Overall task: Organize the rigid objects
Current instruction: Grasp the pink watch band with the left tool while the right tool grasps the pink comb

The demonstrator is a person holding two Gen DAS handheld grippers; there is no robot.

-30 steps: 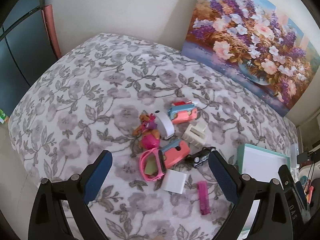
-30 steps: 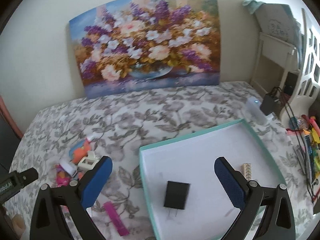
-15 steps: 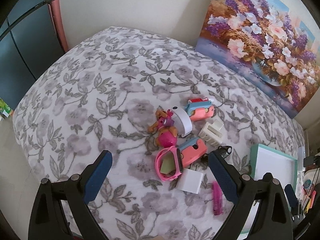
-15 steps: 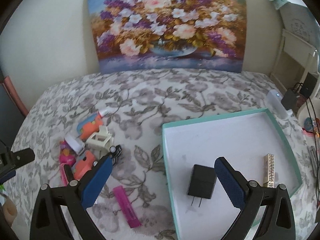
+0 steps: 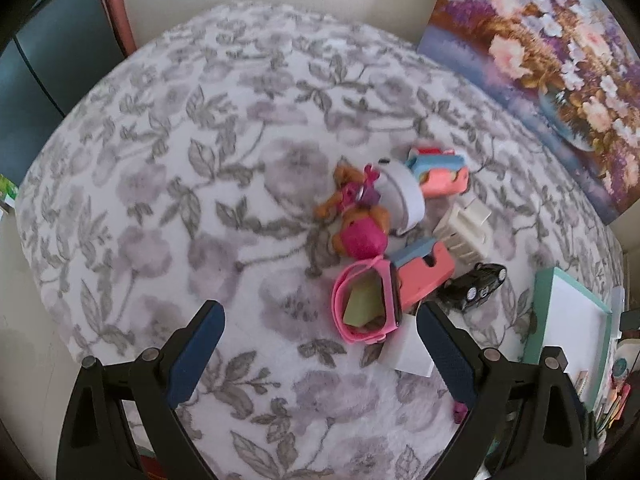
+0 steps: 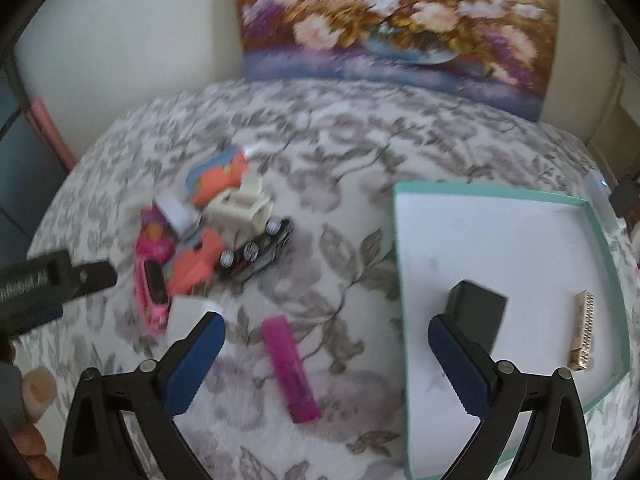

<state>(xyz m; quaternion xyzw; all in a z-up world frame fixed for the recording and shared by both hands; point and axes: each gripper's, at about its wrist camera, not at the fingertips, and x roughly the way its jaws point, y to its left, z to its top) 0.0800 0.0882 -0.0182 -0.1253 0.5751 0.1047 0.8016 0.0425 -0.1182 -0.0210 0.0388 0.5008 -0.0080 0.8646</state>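
Both tools, left tool (image 5: 320, 320) and right tool (image 6: 326, 330), are hanging apart and empty over the bed (image 5: 168, 152), so best straddling the magenta bar (image 6: 290, 364) across its narrow width, toy pile (image 6: 208, 240) lying left of the tray (image 6: 500, 200).

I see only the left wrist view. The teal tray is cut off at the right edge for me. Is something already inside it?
Observer: Yes. The right wrist view shows a black charger block lying in the teal tray.
Operator: Only that one thing?
Observer: No, a small gold comb-like piece lies near the tray's right wall, apart from the charger.
Operator: I see a bit of pink behind my right finger. What is it?
Observer: A flat magenta bar on the bedspread, left of the tray, framed between the open fingers of the right gripper.
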